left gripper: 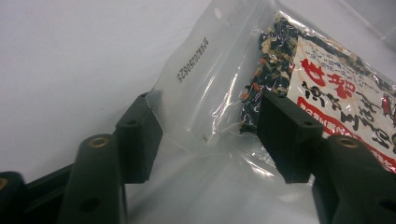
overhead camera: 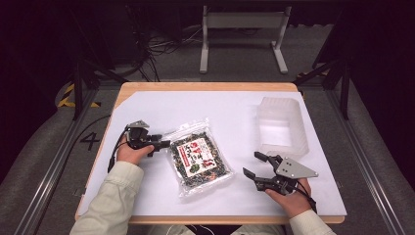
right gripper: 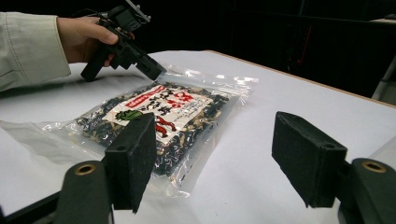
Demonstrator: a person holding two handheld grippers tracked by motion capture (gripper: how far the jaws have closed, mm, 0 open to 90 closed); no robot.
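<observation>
Two grippers were at work. The left gripper [overhead camera: 164, 144] had its jaws spread around the clear top-left edge of the bag of dried seaweed mix [overhead camera: 199, 157], pads not yet pressing. The right gripper [overhead camera: 254, 164] sat spread and empty, near right of the bag. The bag lay flat at mid-table on the white sheet [overhead camera: 161, 196]; the clear plastic container [overhead camera: 281, 128] stood far right, empty. Judging by this, nothing was gripped or moved yet.
</observation>
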